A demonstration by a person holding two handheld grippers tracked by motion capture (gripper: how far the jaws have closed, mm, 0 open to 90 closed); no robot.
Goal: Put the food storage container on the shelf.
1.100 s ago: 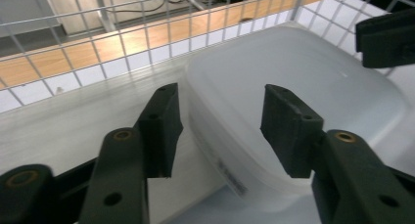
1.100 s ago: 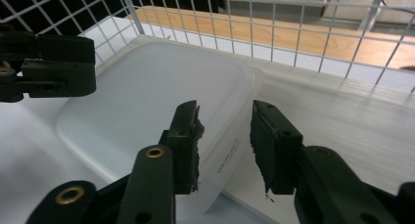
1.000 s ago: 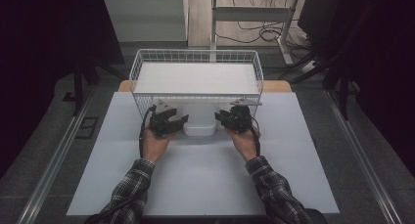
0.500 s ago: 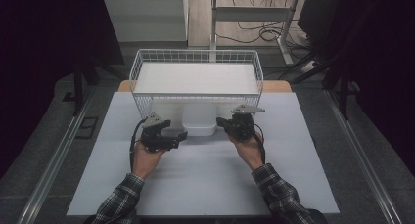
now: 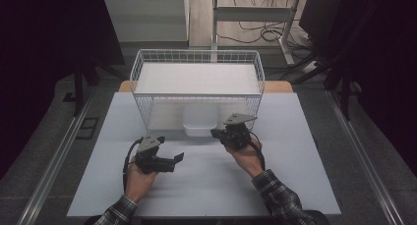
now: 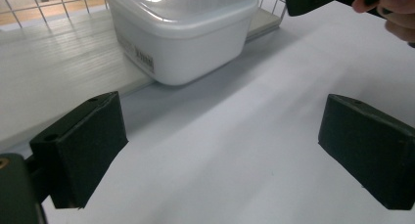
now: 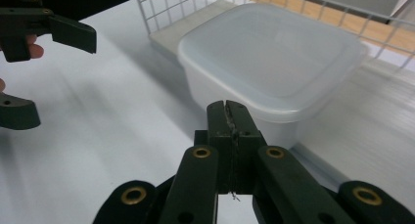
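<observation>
Spreading wide with nothing between its jaws, the left gripper (image 5: 173, 160) had just been opening near the table's (image 5: 305, 185) left. The right gripper (image 5: 215, 133) was pinched together, just beside the white box (image 5: 199, 124) under the far wire basket (image 5: 196, 70).

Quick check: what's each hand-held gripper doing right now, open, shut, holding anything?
Left hand-held gripper: jaws just opened wide, nothing between them.
Right hand-held gripper: shut, empty, just short of the white lidded container.
</observation>
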